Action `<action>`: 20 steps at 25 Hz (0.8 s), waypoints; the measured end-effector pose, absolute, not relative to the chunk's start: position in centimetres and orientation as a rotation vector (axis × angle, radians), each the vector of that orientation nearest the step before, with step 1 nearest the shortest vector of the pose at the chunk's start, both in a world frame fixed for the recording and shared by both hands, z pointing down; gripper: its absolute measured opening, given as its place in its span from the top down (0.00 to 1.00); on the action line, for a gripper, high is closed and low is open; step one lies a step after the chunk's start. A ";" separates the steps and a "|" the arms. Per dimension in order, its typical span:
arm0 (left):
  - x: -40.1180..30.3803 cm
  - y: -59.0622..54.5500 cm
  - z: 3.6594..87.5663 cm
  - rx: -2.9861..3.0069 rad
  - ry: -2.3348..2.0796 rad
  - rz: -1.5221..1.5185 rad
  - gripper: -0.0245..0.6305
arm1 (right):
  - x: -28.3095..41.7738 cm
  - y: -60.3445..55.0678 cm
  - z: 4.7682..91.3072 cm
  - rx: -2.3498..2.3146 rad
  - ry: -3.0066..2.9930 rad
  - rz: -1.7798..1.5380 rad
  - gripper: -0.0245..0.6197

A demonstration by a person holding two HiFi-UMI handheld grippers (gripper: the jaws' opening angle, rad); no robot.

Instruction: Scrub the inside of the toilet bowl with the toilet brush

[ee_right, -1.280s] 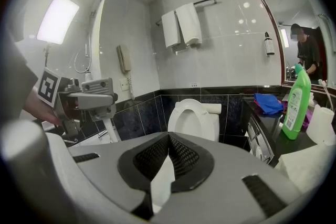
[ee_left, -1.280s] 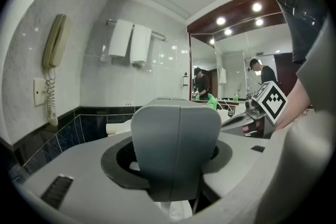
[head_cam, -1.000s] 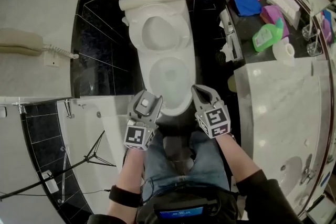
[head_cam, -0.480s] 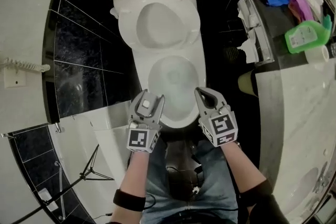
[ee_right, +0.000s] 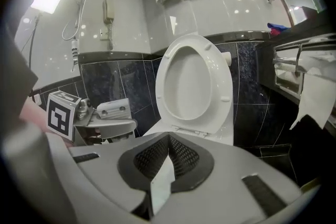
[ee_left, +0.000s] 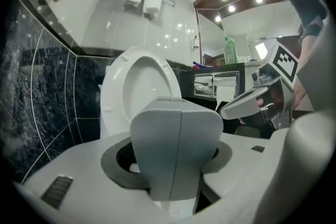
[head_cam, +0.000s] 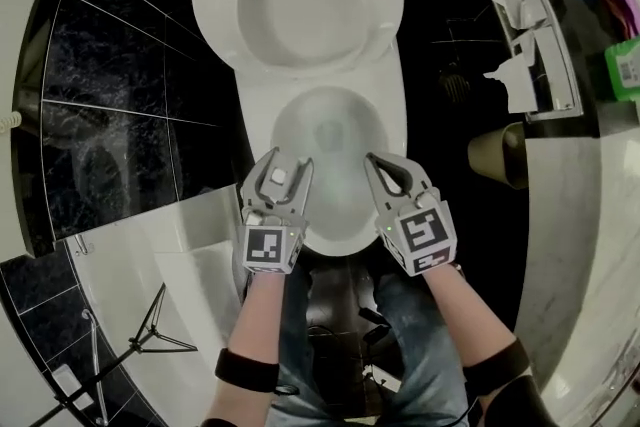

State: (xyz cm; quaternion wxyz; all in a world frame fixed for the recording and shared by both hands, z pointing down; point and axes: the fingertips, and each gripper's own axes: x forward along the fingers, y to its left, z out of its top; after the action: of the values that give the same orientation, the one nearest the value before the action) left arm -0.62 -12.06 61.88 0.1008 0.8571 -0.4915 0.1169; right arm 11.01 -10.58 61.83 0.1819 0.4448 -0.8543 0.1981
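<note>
One toilet (head_cam: 395, 105) and two closed grippers: left gripper (head_cam: 288, 169), right gripper (head_cam: 380, 165).

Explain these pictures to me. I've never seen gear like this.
A person stands at a toilet with a hand-held gripper in each hand; there is no robot arm. The top-down picture comes from a camera on the person's head. It shows the left gripper and right gripper at the front of the bowl, with the seat raised. The other two pictures come from a camera riding on each gripper, looking along its fingers towards the toilet. Both pairs of fingers are together and hold nothing. The marked cubes are part of the grippers. Toilet paper hangs at the right.
</note>
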 end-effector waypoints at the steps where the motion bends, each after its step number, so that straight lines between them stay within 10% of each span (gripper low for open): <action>1: -0.5 -12.2 62.9 2.532 -1.451 0.348 0.59 | 10.8 -10.8 62.5 1.253 -2.414 0.557 0.95; 20: -2.1 -17.6 67.0 2.557 -1.542 0.376 0.60 | 11.1 -13.0 66.1 1.259 -2.434 0.562 0.95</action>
State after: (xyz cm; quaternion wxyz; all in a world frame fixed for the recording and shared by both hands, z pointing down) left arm -2.06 -17.62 66.96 0.0661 0.8478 -0.5111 0.1247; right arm 11.07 -13.03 66.06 0.1712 0.4433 -0.8573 0.1979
